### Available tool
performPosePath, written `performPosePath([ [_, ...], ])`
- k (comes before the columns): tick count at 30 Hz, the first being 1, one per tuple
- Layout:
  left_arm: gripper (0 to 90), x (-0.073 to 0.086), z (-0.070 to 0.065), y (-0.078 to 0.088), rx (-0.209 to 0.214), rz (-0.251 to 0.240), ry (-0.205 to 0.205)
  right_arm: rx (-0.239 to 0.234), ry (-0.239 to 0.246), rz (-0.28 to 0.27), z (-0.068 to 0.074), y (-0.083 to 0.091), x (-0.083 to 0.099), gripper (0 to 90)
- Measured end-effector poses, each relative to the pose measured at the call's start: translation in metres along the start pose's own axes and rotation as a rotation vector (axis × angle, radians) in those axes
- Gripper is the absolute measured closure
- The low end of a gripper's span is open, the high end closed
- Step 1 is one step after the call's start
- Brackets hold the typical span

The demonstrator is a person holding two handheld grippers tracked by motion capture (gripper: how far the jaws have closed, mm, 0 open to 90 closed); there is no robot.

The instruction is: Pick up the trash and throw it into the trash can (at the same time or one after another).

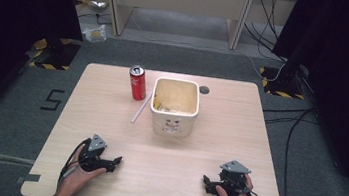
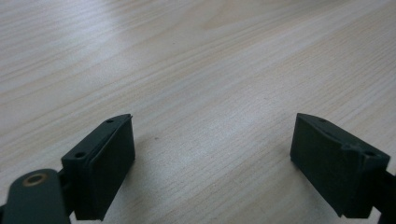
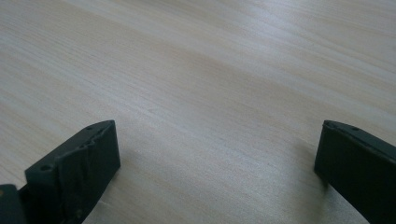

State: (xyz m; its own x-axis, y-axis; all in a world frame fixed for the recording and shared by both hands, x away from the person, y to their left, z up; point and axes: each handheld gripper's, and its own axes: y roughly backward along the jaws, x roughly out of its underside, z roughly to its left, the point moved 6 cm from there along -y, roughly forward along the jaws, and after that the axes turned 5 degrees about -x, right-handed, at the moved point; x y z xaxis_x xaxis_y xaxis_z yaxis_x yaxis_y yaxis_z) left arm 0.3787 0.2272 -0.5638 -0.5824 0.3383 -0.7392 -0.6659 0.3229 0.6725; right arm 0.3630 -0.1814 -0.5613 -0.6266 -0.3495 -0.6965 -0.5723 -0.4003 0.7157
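Fingers (image 2: 102,168) of both grippers spread wide, gripping nothing, bare wooden table (image 1: 109,120) between them. White square bin (image 1: 175,107) stands mid-table, well ahead of both. Red soda can (image 1: 137,83) upright just left of bin; white straw (image 1: 141,108) lies between. Left gripper (image 1: 115,163) and right gripper (image 1: 205,182) rest at near edge, tips facing inward.
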Motion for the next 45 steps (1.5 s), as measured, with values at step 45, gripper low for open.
performPosePath([
  [45,17.4,-0.077,0.04,-0.013,-0.023,-0.11,0.103,0.0,-0.003,0.0,0.0,0.0,0.0,0.3],
])
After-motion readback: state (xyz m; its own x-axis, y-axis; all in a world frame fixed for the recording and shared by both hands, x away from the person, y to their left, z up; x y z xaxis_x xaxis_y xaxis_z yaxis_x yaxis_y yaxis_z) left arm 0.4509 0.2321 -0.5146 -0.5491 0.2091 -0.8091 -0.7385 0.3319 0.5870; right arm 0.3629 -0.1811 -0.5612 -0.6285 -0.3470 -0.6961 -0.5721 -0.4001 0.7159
